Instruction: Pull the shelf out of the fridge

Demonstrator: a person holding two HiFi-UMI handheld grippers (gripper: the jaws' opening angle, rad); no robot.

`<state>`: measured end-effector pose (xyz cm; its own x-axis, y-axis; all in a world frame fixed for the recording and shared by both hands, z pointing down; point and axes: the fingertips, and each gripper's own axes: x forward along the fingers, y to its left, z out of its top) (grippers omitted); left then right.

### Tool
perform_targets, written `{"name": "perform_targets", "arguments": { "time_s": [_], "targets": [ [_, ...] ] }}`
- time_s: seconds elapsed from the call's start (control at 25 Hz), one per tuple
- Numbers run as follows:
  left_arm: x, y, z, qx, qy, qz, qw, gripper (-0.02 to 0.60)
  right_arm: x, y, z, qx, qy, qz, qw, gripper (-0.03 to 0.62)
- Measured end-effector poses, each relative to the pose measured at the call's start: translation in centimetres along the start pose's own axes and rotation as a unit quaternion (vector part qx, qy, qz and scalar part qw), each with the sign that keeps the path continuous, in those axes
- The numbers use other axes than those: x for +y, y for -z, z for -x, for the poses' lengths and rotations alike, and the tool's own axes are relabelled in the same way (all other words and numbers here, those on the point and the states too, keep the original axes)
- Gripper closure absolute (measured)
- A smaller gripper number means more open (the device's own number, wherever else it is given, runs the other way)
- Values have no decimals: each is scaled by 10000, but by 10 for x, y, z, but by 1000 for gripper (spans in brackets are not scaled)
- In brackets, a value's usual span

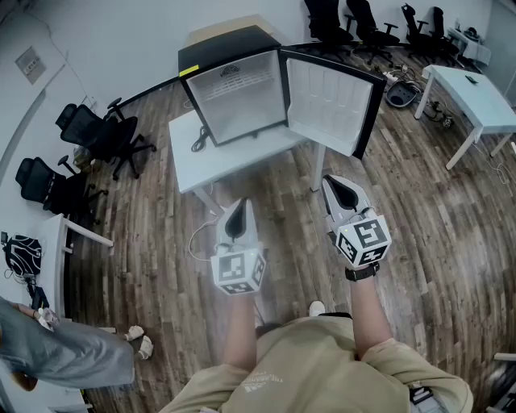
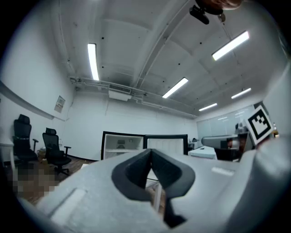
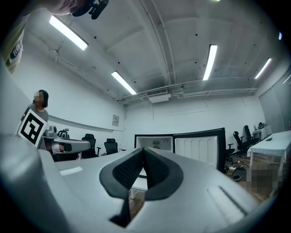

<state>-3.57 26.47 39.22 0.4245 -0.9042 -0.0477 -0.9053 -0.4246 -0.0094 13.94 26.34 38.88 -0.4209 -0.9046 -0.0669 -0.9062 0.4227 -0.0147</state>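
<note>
A small black fridge [image 1: 230, 56] stands on a white table [image 1: 193, 165] with its door [image 1: 332, 101] swung wide to the right. Its white inside holds a shelf [image 1: 242, 98]. Both gripper views show the fridge [image 2: 122, 145] [image 3: 154, 142] some way off, beyond the jaw tips. My left gripper [image 1: 236, 211] and right gripper [image 1: 337, 187] hang over the wood floor short of the table, pointing toward it. Both are shut with nothing between the jaws, tips meeting in the left gripper [image 2: 150, 152] and right gripper [image 3: 143, 151] views.
Black office chairs [image 1: 101, 133] stand at the left and along the back wall [image 1: 363, 24]. A second white table [image 1: 476, 101] is at the right. A cable [image 1: 196, 234] trails on the floor by the table leg. Another person's sleeve [image 1: 56, 347] shows at the lower left.
</note>
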Motion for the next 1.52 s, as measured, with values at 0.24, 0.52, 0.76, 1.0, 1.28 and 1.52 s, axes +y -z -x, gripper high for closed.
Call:
{"name": "perform_targets", "arguments": {
  "time_s": [0.24, 0.52, 0.76, 1.0, 1.28, 1.52],
  "targets": [
    [-46, 18, -17, 157, -83, 98, 9998, 580, -33, 19, 8, 158, -550, -249, 9981, 589],
    [-39, 22, -37, 352, -118, 123, 9992, 580, -30, 26, -24, 90, -934, -748, 9928, 589],
    [-2, 40, -88, 408, -134, 207, 9989, 580, -29, 46, -79, 217, -1154, -770, 9901, 589],
    [45, 49, -163, 332, -11, 74, 9994, 580, -55, 55, -160, 307, -1093, -715, 9910, 589],
    [123, 43, -246, 256, 213, 94, 9994, 580, -71, 50, -276, 206, -976, -818, 9917, 589],
    [205, 42, -313, 320, 373, 196, 9986, 580, -62, 49, -389, 306, -934, -849, 9915, 589]
  ]
}}
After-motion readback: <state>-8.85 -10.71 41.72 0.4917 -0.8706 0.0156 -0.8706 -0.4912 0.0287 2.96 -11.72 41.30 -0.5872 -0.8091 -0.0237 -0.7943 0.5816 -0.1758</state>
